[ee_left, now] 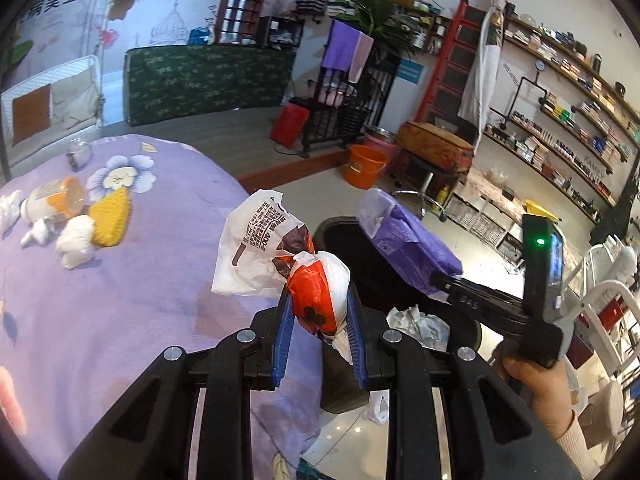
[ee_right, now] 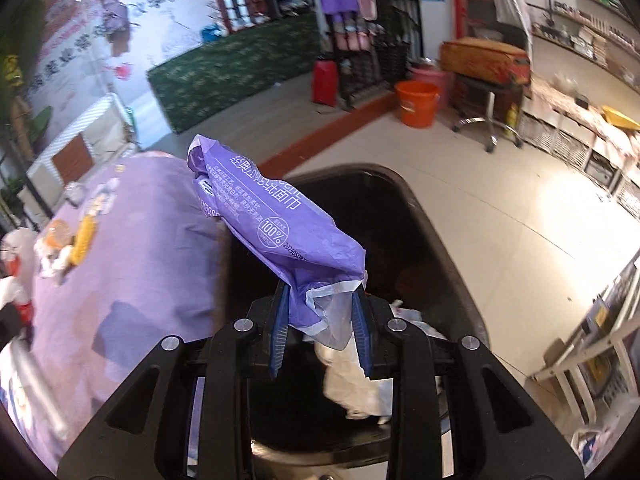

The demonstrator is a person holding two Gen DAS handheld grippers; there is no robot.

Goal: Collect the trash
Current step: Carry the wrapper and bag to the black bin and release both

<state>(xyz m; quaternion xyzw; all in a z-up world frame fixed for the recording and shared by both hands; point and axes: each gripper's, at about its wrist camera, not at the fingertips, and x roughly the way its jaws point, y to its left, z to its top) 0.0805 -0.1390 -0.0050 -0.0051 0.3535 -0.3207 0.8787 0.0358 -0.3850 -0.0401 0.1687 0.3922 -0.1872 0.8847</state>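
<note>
Seen from the left wrist: left gripper [ee_left: 320, 312] clenched on a crumpled white-and-orange plastic bag [ee_left: 316, 296], held above the edge of a lilac floral bedspread [ee_left: 120, 300] beside a black trash bin [ee_left: 360, 252], with a bottle [ee_left: 52, 200], yellow sponge [ee_left: 109, 216] and white tissue wads [ee_left: 76, 240] lying further back on the bed. Seen from the right wrist: right gripper [ee_right: 320, 316] grasping a purple tissue wrapper [ee_right: 276, 232] over the open black trash bin [ee_right: 440, 240], crumpled white paper [ee_right: 352, 376] lying inside.

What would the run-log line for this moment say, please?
left gripper: holds orange-white wrapper | right gripper: holds purple packet over black bin
</note>
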